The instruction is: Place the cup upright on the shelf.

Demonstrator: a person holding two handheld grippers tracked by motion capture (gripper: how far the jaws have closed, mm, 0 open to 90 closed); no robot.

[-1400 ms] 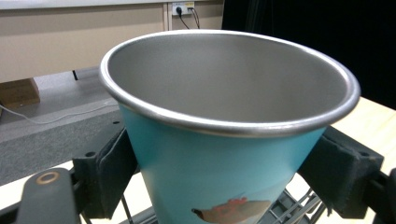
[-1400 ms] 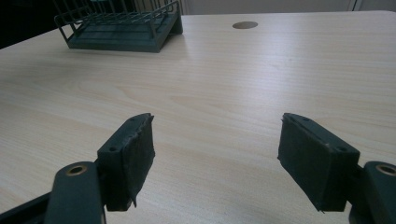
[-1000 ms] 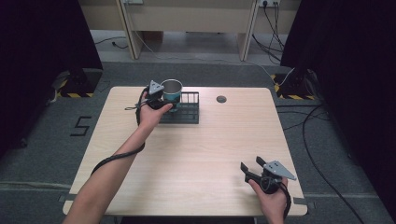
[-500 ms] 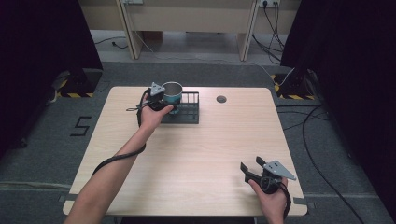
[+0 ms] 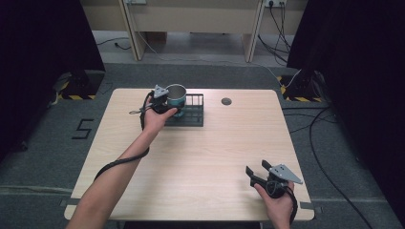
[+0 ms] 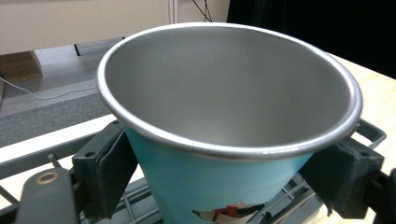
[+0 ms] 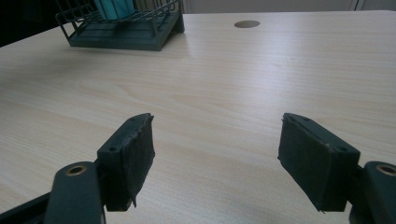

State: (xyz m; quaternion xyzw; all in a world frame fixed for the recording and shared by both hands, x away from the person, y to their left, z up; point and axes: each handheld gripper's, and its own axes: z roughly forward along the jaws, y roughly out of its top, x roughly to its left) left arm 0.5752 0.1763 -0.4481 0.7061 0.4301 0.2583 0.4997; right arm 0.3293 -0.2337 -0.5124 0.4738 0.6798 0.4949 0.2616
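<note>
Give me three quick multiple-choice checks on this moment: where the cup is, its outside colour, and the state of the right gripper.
1. Where is the cup?
A. at the left end of the rack
B. by the table's near edge
C. on the floor

2. What colour is the cup's outside?
A. red
B. teal
C. yellow

3. How is the right gripper?
A. shut on the cup
B. shut on the rack
C. open, holding nothing

Answers: 1 A, the high view shows it at the rack's left end, held by the left gripper. 2 B, the left gripper view shows a teal wall under a steel rim. 3 C, its jaws stand apart over bare table.
</note>
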